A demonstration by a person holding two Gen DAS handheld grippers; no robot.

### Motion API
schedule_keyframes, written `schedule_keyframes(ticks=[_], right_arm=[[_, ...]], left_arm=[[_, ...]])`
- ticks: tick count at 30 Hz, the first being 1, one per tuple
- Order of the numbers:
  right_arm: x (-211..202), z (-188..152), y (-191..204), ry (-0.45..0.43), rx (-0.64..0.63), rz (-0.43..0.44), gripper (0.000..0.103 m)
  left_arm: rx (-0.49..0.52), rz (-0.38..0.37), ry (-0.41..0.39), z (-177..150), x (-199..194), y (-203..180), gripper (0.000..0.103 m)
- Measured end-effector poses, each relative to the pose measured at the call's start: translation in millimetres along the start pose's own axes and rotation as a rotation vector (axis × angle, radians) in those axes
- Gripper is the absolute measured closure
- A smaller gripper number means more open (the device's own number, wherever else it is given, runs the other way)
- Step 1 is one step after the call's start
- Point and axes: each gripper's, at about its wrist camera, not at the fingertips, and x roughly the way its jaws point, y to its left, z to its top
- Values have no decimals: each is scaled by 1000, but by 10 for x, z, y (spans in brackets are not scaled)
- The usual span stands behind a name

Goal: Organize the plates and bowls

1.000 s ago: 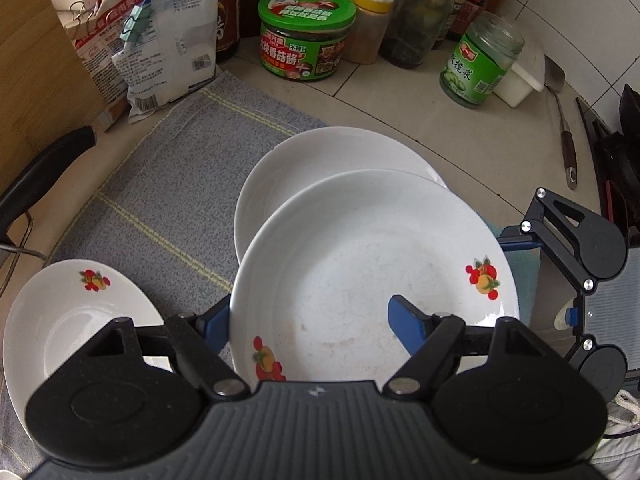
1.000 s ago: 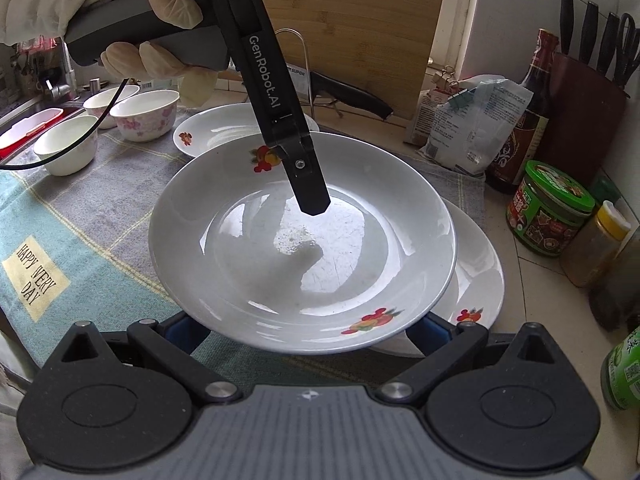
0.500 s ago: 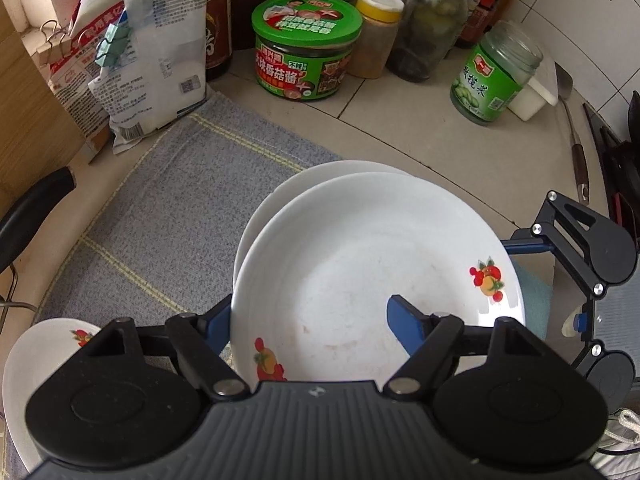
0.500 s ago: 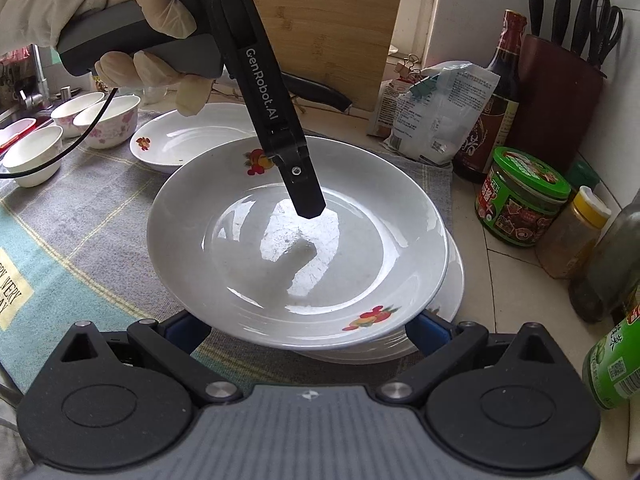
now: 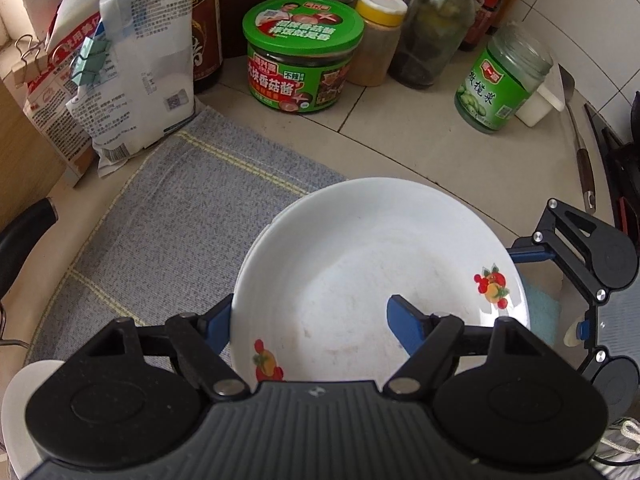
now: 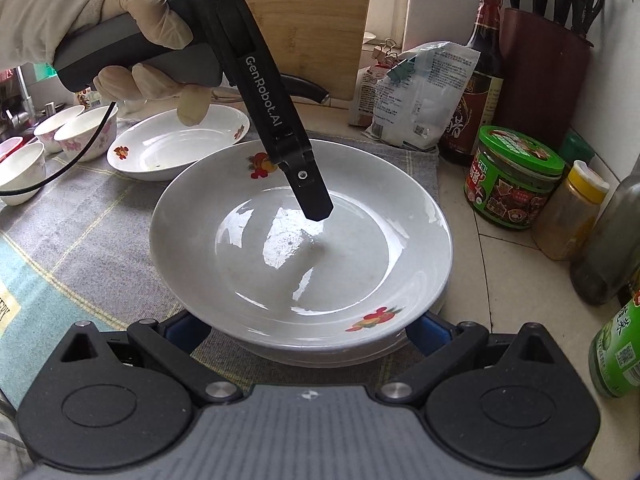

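Soft daylight, sharp focus, strong fisheye bending at edges, white glare patches on the plate (image 6: 304, 240).

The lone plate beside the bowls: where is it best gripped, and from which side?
Probably pinch the lone plate at its near rim, coming across the cloth, one finger over and one under: the rim flares up off the cloth, while the bowls crowd its left edge.

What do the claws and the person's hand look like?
Each claw is black with round knobs, a ribbed grey top and blue pads. The left claw has a long black bar with white "GenRobot.AI" lettering, a grey handle and a thin black cable. The hand holding it wears a cream glove with a pale sleeve.
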Motion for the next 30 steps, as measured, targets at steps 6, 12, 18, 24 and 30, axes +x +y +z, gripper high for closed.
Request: schedule_keyframes(ticks=[6,12,18,24,30], right_arm=[[-7,2,-14,0,7,-8,0],[-23,-9,-31,5,19,-15,0],[-34,-59,-90,14,79,6,0],[-20,-80,-29,28,43,-3,0],[-20,-77,-31,32,34,-9,0]], left_arm=[[17,13,-3,18,33,-33,25],[30,20,-1,42,94,-74,25],[41,18,6,58,167,-103,25],[40,13,8,60,192,-78,24],[30,13,2,59,187,-79,22]])
